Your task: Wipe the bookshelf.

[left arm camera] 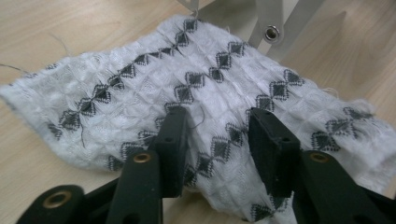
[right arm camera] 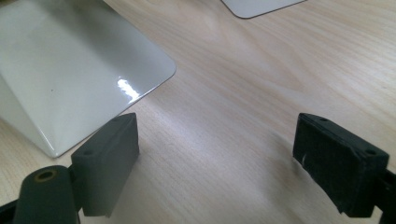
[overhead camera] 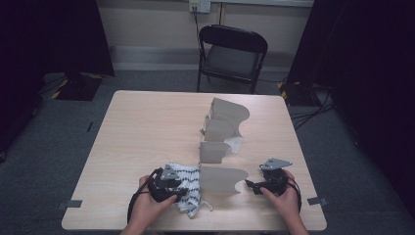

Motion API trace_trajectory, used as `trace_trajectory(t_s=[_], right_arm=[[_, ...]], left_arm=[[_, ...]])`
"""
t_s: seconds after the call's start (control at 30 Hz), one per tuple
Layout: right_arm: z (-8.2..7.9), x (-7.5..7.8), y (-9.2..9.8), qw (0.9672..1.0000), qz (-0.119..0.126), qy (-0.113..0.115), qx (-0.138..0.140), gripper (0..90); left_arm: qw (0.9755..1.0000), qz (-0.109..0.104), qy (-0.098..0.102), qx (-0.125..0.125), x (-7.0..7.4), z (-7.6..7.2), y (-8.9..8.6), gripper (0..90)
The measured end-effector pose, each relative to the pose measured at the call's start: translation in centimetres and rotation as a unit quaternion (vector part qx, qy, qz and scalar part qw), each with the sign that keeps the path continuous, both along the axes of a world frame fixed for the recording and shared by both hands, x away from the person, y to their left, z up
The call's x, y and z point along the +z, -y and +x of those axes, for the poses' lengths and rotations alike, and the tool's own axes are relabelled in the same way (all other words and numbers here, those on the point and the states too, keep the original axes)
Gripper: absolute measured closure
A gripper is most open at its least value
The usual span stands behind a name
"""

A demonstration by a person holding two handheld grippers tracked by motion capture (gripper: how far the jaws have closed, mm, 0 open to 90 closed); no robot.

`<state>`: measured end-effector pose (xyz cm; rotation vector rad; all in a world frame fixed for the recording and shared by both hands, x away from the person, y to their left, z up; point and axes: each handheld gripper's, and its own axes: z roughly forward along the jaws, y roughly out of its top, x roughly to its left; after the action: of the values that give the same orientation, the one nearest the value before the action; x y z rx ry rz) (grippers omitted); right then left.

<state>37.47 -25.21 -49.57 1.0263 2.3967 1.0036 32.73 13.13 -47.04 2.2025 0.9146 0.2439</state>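
Landmark: the hinged folding board (overhead camera: pixel 221 142), pale panels standing partly raised along the middle of the wooden table (overhead camera: pixel 142 127); every place below is given from it.
Cloth: a white woven cloth with black diamond rows (left arm camera: pixel 219 84), crumpled at the near-left end of the board, one edge tucked against the board's hinge and rivet (left arm camera: pixel 272 33).
Left gripper (overhead camera: pixel 172 188): I hold it over the cloth, just left of the board's nearest panel (overhead camera: pixel 222 178).
Left jaws: parted, pads (left arm camera: pixel 173 140) resting down on the fabric with a ridge of it between them; they do not pinch it, so I record the cloth as released.
Right gripper (overhead camera: pixel 259 186): I hold it at the right end of the nearest panel, close beside it, not touching.
Right jaws: spread wide over bare table, nothing between them; the panel's rounded corner (right arm camera: pixel 154 70) lies just past one pad (right arm camera: pixel 109 158).
Step in hand: by my judgement, letting the cloth down beside the board, before spreading it.
Next move calls for: regripping a cloth edge, drawing it flat across the panels, right gripper steadying the panel.
Risk noted: loose threads may snag on the hinge.
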Motion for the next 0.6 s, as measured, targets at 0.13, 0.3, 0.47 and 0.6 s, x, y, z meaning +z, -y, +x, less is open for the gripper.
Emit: trace_trajectory(t_s=[0.13, 0.3, 0.47, 0.6], right_arm=[[-0.2, 0.6, 0.2, 0.9998, 0.015, -0.006, -0.013, 14.7], [-1.3, 1.4, 0.2, 0.9999, 0.010, 0.001, 0.000, 15.4], [-2.0, 1.2, 0.2, 1.0000, 0.003, -0.003, 0.008, 15.5], [-2.5, 1.3, 0.1, 0.9999, 0.005, 0.005, 0.015, 15.7]], left_arm=[[0.9996, -0.017, 0.017, 0.014, 1.2, 0.6, -1.0, 53.3], [0.9994, -0.027, 0.020, 0.012, 1.1, 2.1, -1.6, 54.4], [0.9998, -0.010, 0.008, -0.015, -0.2, 1.8, -0.8, 56.7], [0.9997, -0.014, -0.004, -0.021, -0.1, 0.5, -0.6, 58.5]])
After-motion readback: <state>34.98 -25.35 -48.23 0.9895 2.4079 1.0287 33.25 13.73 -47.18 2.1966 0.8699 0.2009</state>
